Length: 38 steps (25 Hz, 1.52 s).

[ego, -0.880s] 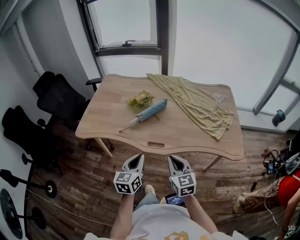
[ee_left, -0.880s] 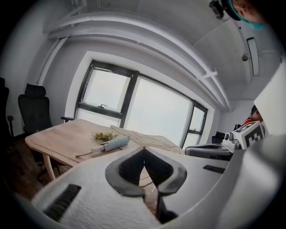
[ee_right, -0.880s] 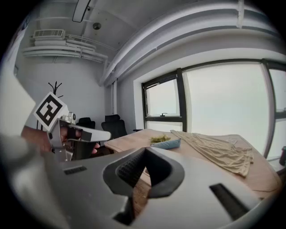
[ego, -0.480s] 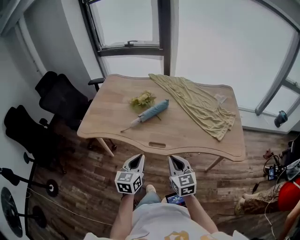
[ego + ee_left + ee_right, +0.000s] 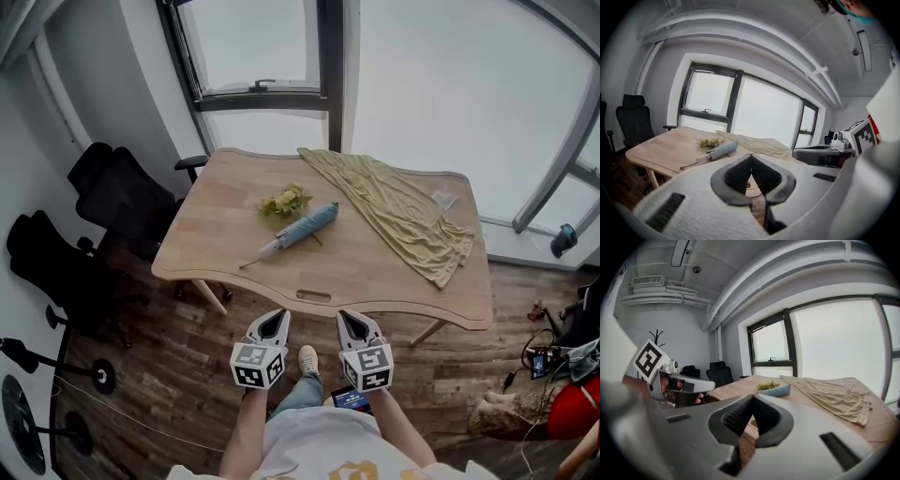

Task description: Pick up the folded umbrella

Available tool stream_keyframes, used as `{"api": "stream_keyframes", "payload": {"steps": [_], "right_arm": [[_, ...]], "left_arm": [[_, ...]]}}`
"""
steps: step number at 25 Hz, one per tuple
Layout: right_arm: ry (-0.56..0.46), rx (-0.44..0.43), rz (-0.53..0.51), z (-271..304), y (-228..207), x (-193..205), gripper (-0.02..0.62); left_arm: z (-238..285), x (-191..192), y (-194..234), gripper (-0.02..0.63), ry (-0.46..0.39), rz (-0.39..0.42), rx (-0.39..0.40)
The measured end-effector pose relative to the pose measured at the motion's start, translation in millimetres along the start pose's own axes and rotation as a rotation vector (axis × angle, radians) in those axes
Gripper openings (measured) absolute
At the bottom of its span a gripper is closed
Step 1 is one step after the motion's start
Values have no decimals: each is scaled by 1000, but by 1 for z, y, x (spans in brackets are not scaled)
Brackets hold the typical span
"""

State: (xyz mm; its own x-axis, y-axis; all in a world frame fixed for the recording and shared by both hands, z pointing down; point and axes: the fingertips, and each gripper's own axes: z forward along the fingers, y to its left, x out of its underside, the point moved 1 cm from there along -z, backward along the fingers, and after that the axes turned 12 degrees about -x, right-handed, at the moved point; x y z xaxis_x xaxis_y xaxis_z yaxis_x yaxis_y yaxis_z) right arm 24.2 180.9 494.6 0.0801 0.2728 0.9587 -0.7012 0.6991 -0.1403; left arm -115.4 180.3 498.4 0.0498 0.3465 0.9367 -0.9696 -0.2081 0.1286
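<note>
Marker cubes [image 5: 256, 364] on both grippers are showing black-and-white square codes. The left gripper [image 5: 273, 319] is hanging just off the table's near edge, above the floor, with its jaws pressed together tip to tip and gripping nothing. The right gripper [image 5: 349, 320] is sitting just beside it, also off the near edge, jaws likewise closed and empty.

The table [image 5: 375, 272] is showing pale smooth wood with rounded corners, a wavy near edge, and an oblong slot [image 5: 313, 294] cut close to that edge. The folded umbrella [image 5: 305, 225] is lying near the table's middle. It is pale blue fabric rolled into a slim tube, its whitish handle end and thin strap pointing toward the near left corner.

A green sprig [image 5: 284, 200] is lying just beyond it toward the far edge; whether they touch I cannot tell. A crumpled yellowish cloth [image 5: 398, 211] is draping across the table's right half. The strip between umbrella and near edge is lying bare.

Black office chairs [image 5: 117, 197] are standing off the table's left side. Dark plank floor [image 5: 178, 375] is running under it.
</note>
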Motion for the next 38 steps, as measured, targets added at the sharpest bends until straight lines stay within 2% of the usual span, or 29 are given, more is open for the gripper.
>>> {"api": "stream_keyframes", "payload": {"steps": [6, 12, 19, 25, 31, 38], "right_arm": [[19, 17, 6, 31, -36, 4, 11], [66, 72, 41, 75, -97, -1, 11], [87, 135, 87, 136, -161, -18, 11], [120, 159, 90, 188, -195, -25, 11], [147, 224, 102, 200, -222, -27, 11], [148, 240, 103, 199, -227, -34, 11]], "left_arm": [[51, -5, 15, 20, 10, -8, 5], [128, -21, 42, 20, 47, -60, 14], [223, -47, 75, 20, 86, -49, 38], [289, -49, 98, 20, 136, -37, 77], [326, -49, 104, 20, 161, -17, 120], [342, -55, 93, 20, 155, 8, 154]]}}
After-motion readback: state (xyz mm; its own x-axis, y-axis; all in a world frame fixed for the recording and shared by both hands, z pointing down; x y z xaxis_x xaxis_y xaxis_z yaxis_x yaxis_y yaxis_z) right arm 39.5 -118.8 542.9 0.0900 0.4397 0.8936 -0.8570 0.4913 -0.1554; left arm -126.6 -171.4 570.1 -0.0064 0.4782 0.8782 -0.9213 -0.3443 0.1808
